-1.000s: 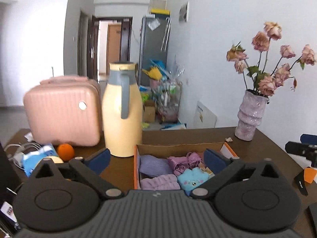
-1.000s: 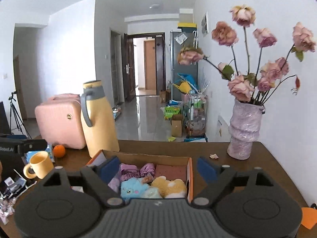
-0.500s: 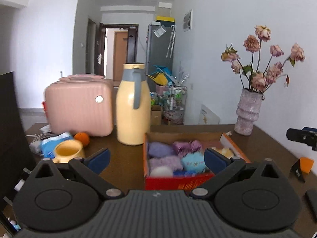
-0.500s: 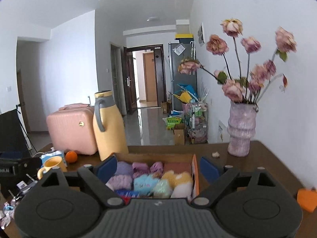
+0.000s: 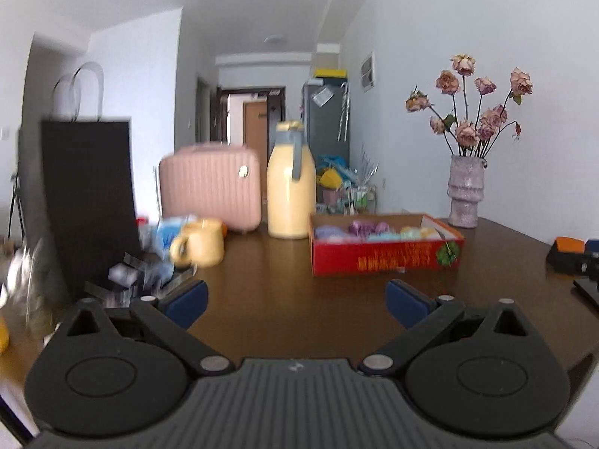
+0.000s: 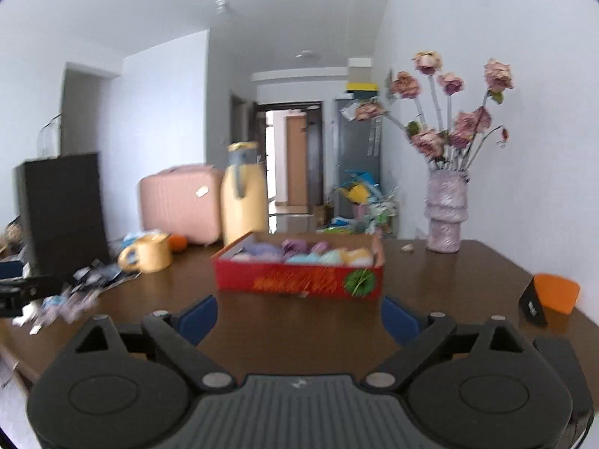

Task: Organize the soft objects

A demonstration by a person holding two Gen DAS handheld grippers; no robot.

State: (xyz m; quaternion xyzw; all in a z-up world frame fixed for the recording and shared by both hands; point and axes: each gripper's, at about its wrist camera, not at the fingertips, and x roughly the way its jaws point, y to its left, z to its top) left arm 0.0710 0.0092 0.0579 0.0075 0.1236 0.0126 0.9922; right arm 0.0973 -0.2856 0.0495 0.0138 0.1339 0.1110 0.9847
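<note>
Ahead of the left hand-held gripper [image 5: 295, 299], whose jaws stand wide and empty, bare bench [image 5: 284, 292] leads to the red box [image 5: 385, 252] of soft toys [image 5: 374, 229]. The box lies long side across. A mug [image 5: 200, 243], flask [image 5: 290, 183] and suitcase [image 5: 209, 187] stand ahead-left, a vase [image 5: 464, 191] ahead-right. The right hand-held gripper [image 6: 299, 316] is opening, nothing between its jaws.

The dark brown table [image 5: 284, 292] carries a red box [image 5: 385, 258] of soft toys, yellow mug [image 5: 200, 243], yellow jug [image 5: 290, 194], pink case [image 5: 209, 187], black bag [image 5: 90, 194] and vase [image 5: 464, 194].
</note>
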